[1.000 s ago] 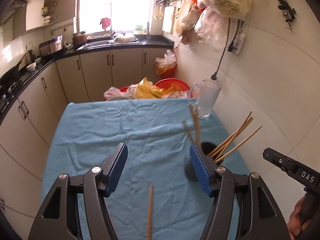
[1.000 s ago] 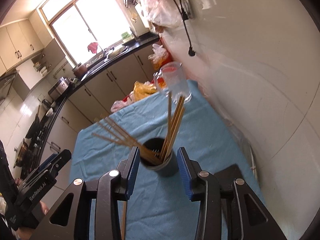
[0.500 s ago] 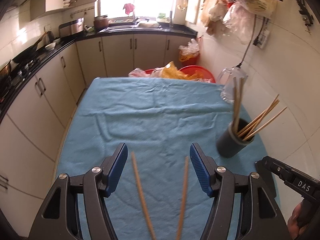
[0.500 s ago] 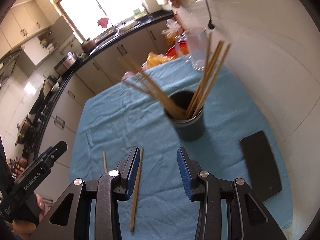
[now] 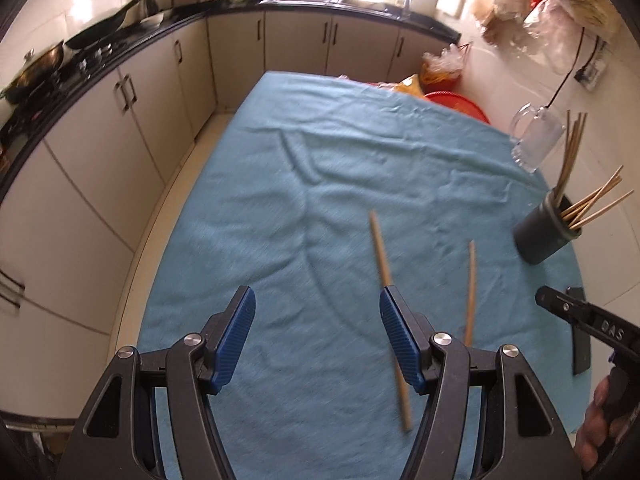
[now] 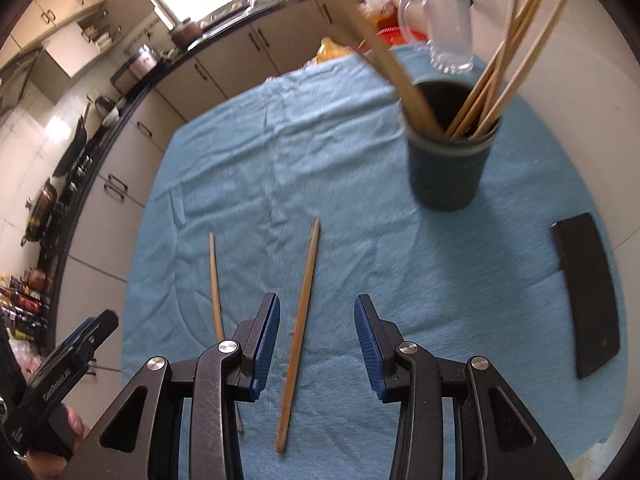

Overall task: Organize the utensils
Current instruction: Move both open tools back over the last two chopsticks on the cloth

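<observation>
two loose chopsticks (image 6: pixel 299 332) — both grippers empty

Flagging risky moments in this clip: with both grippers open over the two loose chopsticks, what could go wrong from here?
1. The right gripper straddles one chopstick lying flat on the blue cloth; its pads may pinch fabric or slide off.
2. The dark cup already holds chopsticks fanning outward; a new one may snag them or tip the cup.
3. The left gripper hovers near the other chopstick, close to the right gripper; they could collide.
</observation>
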